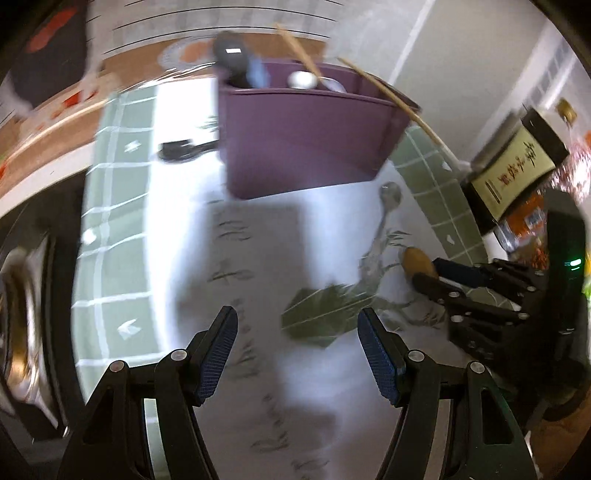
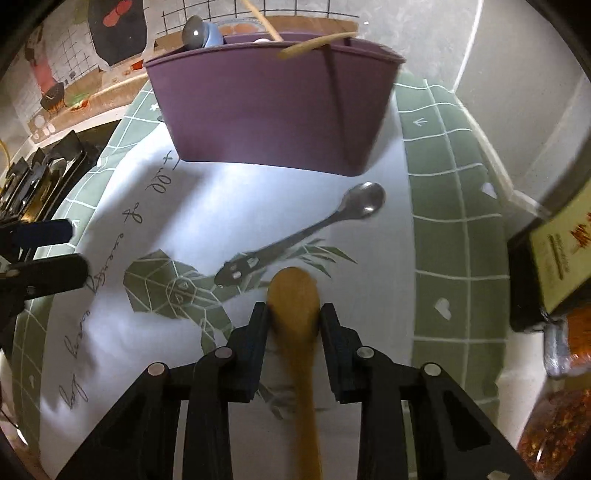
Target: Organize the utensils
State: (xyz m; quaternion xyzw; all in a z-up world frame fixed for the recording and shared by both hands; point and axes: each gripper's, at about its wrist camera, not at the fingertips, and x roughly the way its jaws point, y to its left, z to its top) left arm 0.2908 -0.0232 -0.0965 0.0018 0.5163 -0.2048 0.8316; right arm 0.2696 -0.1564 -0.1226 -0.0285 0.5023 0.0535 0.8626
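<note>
The right tool (image 2: 293, 314) was closed on the bowl of a light-brown wooden spoon (image 2: 295, 295), whose handle ran back between the fingers toward the camera. The spoon bowl stood just beside the handle end of a slim silver metal spoon (image 2: 306, 232), which lay diagonally on the white-and-green printed cloth (image 2: 454, 221) covering the tabletop, its bowl near the base of the purple plastic utensil holder (image 2: 266, 107). The holder stood upright on the cloth and contained wooden chopsticks (image 2: 314, 46), a grey spoon (image 2: 194, 33) and other utensils. The left tool (image 1: 297, 354) was open and held nothing, hanging above the cloth in a motion-blurred view. A black utensil (image 1: 181, 149) lay left of the holder.
</note>
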